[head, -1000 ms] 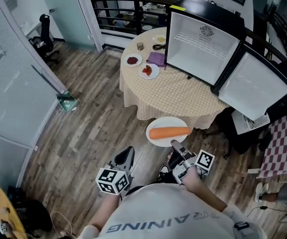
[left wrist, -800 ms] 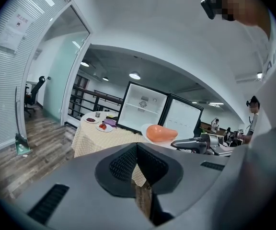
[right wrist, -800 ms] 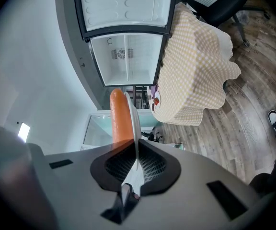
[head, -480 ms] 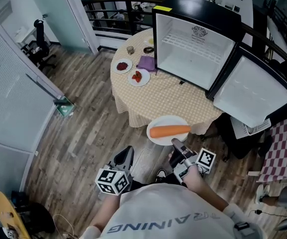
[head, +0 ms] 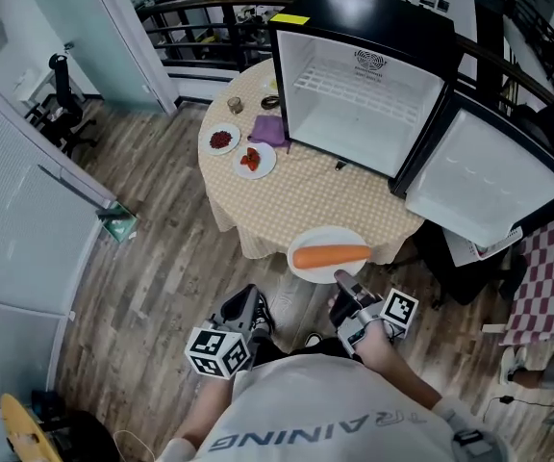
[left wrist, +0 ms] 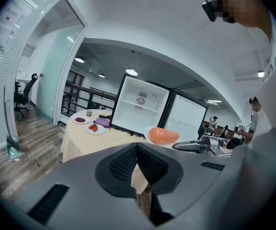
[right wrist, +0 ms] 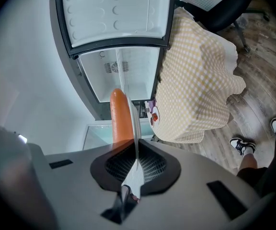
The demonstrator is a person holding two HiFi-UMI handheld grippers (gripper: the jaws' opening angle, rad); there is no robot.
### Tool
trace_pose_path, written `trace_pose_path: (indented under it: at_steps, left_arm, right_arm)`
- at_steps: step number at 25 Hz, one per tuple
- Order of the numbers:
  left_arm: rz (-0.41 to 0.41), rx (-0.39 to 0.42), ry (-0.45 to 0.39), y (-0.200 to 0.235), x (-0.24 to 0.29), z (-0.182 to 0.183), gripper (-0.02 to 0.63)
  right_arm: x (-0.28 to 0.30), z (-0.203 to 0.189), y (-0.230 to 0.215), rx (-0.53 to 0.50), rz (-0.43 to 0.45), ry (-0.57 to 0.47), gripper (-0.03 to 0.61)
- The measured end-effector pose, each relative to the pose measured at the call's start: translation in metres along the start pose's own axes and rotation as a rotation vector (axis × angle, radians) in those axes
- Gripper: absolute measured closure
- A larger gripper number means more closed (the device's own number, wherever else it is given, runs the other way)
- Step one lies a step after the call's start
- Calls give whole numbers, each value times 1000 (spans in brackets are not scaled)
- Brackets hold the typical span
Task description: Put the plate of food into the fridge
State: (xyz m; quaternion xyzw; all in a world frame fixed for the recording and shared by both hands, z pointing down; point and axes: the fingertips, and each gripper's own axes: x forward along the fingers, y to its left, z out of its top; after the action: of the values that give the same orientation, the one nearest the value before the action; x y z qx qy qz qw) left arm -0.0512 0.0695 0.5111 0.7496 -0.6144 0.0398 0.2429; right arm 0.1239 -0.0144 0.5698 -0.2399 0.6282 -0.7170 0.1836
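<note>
The right gripper (head: 340, 279) is clamping the near rim of the plate (head: 308, 242), holding it in the air at the near edge of the desk (head: 296, 195), short of the open fridge (head: 354, 114). The plate is looking stiff, slick and breakable, and its carrot (head: 330, 255) could roll, so I'd keep it flat. The left gripper (head: 246, 308) is hanging closed and empty. Two dishes (head: 221, 140) and a cloth (head: 272, 128) are sitting left of the fridge mouth, and the door (head: 484, 186) is standing wide on the right.
</note>
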Motion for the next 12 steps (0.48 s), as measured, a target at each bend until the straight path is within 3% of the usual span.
trace_pose_path:
  at_steps: [12]
  left_arm:
    - [-158,40,6,49,85,54,606]
  right_arm:
    - [75,39,32,-34,39,-120,545]
